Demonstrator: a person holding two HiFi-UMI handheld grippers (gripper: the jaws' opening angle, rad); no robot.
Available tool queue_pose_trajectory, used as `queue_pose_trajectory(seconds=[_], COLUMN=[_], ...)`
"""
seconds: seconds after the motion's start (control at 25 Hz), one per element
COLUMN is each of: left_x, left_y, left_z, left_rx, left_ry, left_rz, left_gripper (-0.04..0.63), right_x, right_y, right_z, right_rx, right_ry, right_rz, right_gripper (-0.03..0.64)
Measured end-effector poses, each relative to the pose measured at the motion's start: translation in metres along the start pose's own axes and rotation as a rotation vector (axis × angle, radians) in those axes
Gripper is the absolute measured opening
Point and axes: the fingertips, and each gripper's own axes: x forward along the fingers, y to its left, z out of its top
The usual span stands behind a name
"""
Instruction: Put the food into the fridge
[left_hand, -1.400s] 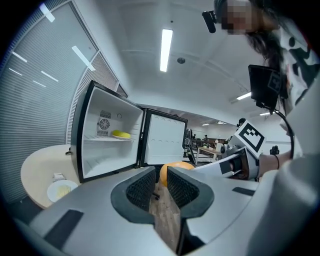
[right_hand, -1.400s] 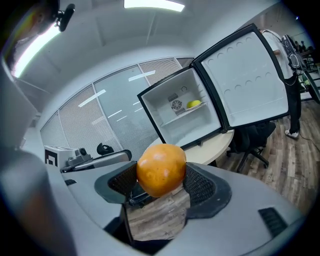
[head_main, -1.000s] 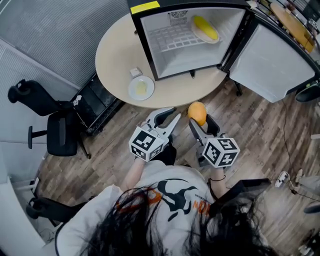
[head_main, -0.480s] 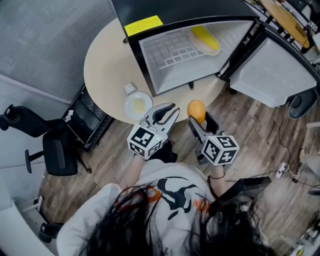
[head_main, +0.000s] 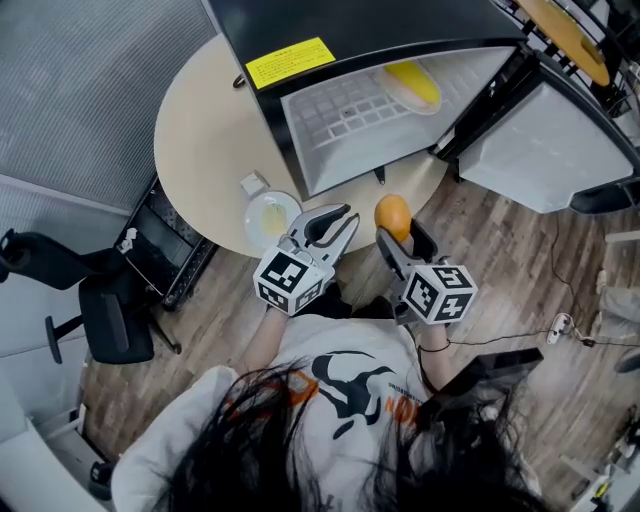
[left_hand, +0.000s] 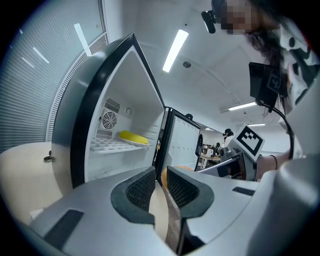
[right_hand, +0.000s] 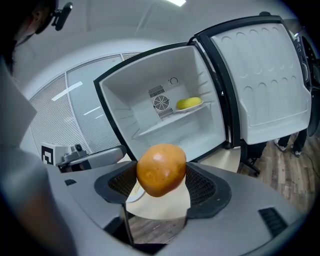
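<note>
A small fridge (head_main: 330, 60) stands open on a round table (head_main: 195, 140), door (head_main: 545, 150) swung to the right. On its wire shelf lies yellow food on a plate (head_main: 412, 85), also seen as yellow food (right_hand: 189, 103) in the right gripper view. My right gripper (head_main: 400, 230) is shut on an orange fruit (head_main: 393, 215), held in the air at the table's near edge, in front of the fridge opening; the orange fruit (right_hand: 161, 170) sits between the pads. My left gripper (head_main: 338, 222) hangs beside it on the left, jaws together with nothing between them.
A white plate (head_main: 270, 215) with something pale yellow lies near the table's edge, just left of the left gripper, and a small white object (head_main: 253, 184) lies beside it. A black office chair (head_main: 100, 315) and a dark rack stand at the left. Wooden floor lies below.
Both grippers, the orange still held, have come closer to the table and fridge; the orange has gone from over the floor to the table's near edge. Jaw states are unchanged.
</note>
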Motion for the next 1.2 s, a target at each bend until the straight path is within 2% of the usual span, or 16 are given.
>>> queue_pose_trajectory(seconds=[0.24, 0.68, 0.88, 1.2], left_x=[0.006, 0.025, 0.048, 0.063], left_y=[0.002, 0.019, 0.026, 0.030], left_z=[0.001, 0.015, 0.015, 0.017], left_rx=[-0.010, -0.018, -0.029, -0.028], left_ry=[-0.002, -0.027, -0.025, -0.016], left_rz=[0.014, 0.147, 0.211, 0.268], left_gripper=[0.066, 0.066, 0.066, 0.066], right_x=[0.010, 0.065, 0.118, 0.190], right_y=[-0.022, -0.076, -0.115, -0.134], right_z=[0.008, 0.044, 0.057, 0.068], right_rx=[-0.004, -0.113, -0.200, -0.406], right_ry=[0.003, 0.025, 0.054, 0.046], right_rz=[-0.014, 0.012, 0.023, 0.040], right_gripper=[0.313, 0.312, 0.313, 0.313])
